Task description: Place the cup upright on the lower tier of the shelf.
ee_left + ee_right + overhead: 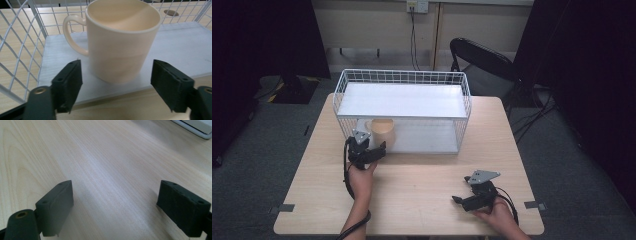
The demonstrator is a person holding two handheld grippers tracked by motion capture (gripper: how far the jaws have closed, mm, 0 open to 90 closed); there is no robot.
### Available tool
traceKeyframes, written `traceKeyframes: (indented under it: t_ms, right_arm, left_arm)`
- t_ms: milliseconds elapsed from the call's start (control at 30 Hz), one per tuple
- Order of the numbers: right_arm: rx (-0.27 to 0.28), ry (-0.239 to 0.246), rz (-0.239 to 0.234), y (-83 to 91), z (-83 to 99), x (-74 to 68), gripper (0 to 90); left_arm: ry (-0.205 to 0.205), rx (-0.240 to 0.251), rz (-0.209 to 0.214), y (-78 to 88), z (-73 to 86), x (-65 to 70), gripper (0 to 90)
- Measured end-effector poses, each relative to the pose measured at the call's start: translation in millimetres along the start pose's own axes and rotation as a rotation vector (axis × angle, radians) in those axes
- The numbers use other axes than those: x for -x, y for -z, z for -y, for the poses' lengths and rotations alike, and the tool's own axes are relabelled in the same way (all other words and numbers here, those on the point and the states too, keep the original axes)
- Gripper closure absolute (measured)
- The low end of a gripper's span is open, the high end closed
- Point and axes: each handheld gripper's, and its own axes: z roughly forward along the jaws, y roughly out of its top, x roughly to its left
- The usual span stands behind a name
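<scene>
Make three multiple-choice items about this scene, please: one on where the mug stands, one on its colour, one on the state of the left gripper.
1. Where does the mug stand?
A. On the top shelf of the wire rack
B. On the lower shelf of the wire rack
C. On the bare table, beside the right gripper

2. What colour is the mug?
A. Cream
B. Dark blue
C. Red

3. What is the state of the left gripper?
A. Shut on the mug's handle
B. Shut, with nothing in it
C. Open, in front of the mug

Answers: 1 B, the high view shows it under the top shelf, at the left end. 2 A, its wall and handle are pale cream. 3 C, the jaws stand apart on either side of the mug, with gaps between them and its wall.
</scene>
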Motion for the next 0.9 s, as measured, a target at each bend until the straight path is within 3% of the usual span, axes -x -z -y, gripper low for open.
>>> traceKeyframes:
  t_ms: [167,367,467,800,900]
  right_arm:
    - [0.0,0.0,0.0,0.0,0.0,0.0,12.6]
    - [0.0,0.0,0.0,0.0,0.0,0.0,12.6]
    - [0.0,0.0,0.0,0.0,0.0,0.0,12.6]
    - [0.0,0.0,0.0,0.0,0.0,0.0,12.6]
    - [0.0,0.0,0.0,0.0,0.0,0.0,12.6]
  left_arm:
    - [-0.001,-0.004,0.018,2.9,0.7,-0.9,17.4]
    - [-0.001,-0.016,0.015,6.5,1.9,-3.5,15.8]
    - [0.002,-0.017,0.034,9.9,4.3,-5.0,15.7]
    - [-0.035,-0.027,0.061,19.7,8.6,-4.9,15.7]
    - [-0.063,-0.042,0.066,24.0,7.9,-6.5,15.8]
